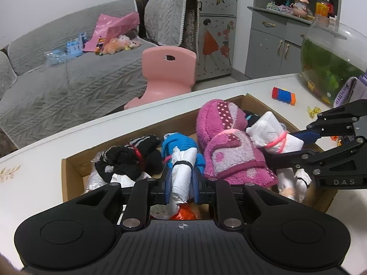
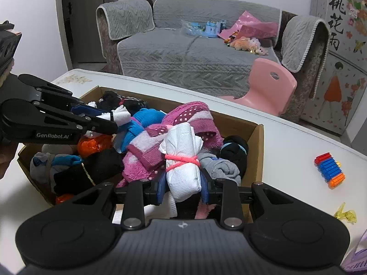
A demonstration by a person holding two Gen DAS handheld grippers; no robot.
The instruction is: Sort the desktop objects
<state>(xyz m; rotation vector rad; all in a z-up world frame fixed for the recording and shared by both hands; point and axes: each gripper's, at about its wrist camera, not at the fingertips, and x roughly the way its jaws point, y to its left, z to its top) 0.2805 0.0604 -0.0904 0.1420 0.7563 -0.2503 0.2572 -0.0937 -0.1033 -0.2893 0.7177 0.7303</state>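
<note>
The cardboard box (image 2: 257, 158) of rolled bundles (image 2: 183, 160) sits on the table (image 2: 286, 137), apparently before the sofa (image 2: 183, 52).

Matte black linkage grippers, left gripper (image 1: 182, 178) and right gripper (image 2: 182, 184), with blue finger pads, silver screws, ribbed housings, white "GenRobot.AI" and "DAS" lettering.

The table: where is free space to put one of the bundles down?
Bare table lies between the box and the toy blocks, and along the far edge behind the box. Another bare strip lies left of the box. Inside the box it is crowded with socks and towels.
</note>
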